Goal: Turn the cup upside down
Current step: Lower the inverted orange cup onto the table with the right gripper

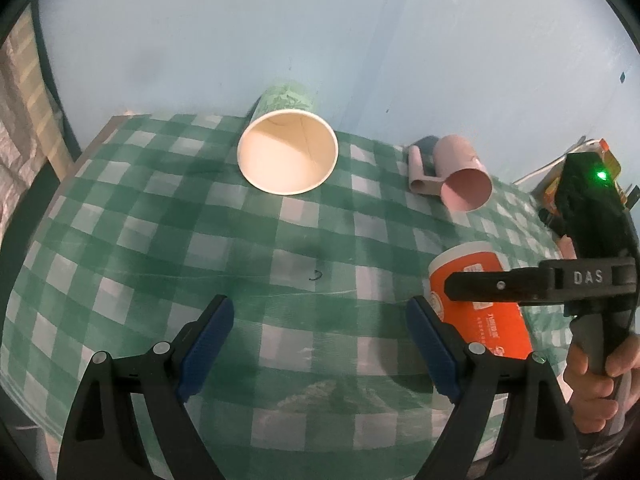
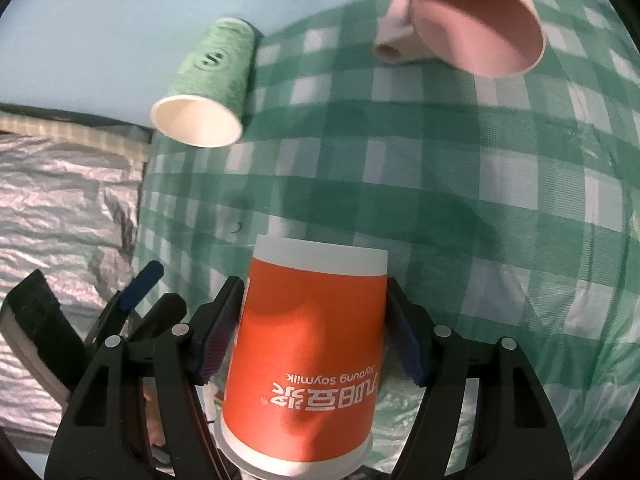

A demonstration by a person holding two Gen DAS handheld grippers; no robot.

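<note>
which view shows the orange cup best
The right wrist view: the orange cup fills the lower centre between the right gripper pads, with its upside-down soymilk print readable. The left wrist view shows it only at the right edge, partly hidden by a black finger of the right gripper and by the open left gripper.

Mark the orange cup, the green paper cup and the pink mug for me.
orange cup [image 2: 308,344]: right wrist view, on its orange side wall.
green paper cup [image 1: 286,152]: left wrist view, on its pale inner wall, seen through the mouth.
pink mug [image 1: 466,188]: left wrist view, on the inside of its open mouth.
</note>
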